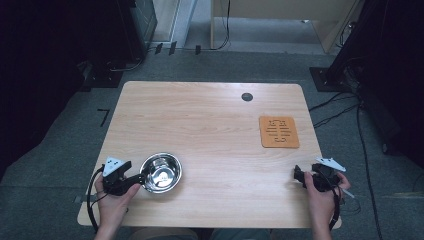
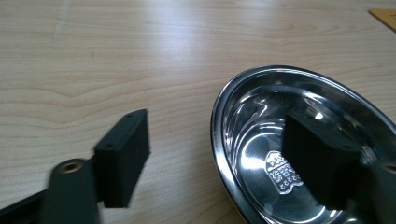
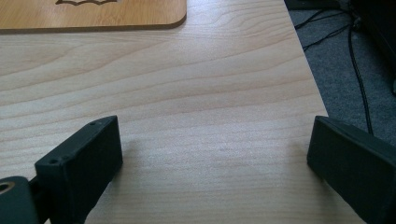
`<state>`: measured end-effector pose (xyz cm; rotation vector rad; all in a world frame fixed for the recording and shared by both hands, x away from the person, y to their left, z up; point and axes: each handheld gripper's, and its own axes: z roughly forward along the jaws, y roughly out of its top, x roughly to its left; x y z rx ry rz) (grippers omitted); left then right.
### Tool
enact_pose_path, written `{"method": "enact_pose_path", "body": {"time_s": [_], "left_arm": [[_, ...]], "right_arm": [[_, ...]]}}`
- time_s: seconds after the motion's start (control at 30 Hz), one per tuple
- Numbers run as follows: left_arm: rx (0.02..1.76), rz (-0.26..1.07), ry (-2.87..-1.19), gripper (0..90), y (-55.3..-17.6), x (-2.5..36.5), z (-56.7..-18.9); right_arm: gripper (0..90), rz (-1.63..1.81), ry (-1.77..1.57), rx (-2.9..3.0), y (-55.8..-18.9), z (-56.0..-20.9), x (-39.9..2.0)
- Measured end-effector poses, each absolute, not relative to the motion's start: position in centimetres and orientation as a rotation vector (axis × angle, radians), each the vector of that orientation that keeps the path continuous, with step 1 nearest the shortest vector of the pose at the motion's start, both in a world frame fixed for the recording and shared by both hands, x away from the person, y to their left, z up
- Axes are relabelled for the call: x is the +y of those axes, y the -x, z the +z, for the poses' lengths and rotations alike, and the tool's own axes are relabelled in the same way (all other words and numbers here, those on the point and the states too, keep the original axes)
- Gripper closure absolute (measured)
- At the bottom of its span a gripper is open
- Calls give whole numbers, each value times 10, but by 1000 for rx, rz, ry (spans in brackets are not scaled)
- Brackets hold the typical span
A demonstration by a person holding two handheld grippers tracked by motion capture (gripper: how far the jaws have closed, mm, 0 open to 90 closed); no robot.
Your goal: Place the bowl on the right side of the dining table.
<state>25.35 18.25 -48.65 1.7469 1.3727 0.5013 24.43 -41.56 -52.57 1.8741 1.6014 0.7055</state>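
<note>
The bench (image 1: pixel 215 130) has a pale wood-grain top with a round cable port (image 1: pixel 247 97) near its far edge; grey carpet and loose cables surround it. A cut-out wooden trivet (image 1: pixel 279 132) lies at the right. The stainless steel bowl (image 1: pixel 161 172) stands upright near the front left. The left hand-held gripper (image 1: pixel 139 178) straddles the bowl's rim, jaws apart, not pressing. The right hand-held gripper (image 1: pixel 298 175) rests spread wide over bare wood.
</note>
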Motion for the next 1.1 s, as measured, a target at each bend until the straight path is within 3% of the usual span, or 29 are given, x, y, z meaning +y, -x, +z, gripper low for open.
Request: {"method": "enact_pose_path", "body": {"time_s": [0.03, 0.13, 0.27, 0.53, 1.1], "left_arm": [[1375, 497, -1754, 266, -254, 182, -488], [1402, 465, -1776, 428, -256, 181, -492], [1422, 383, -1792, 479, -259, 182, -497], [1412, 382, -1841, 719, -260, 177, -500], [1317, 312, -1740, 832, -256, 177, -489]], "right_arm": [[29, 706, -1874, 1601, -244, -526, -416], [29, 705, -1874, 1602, -244, -526, -416], [28, 705, -1876, 1600, -244, -526, -415], [26, 702, -1876, 1600, -245, -526, -415], [27, 699, -1882, 1590, -245, -526, -414]]}}
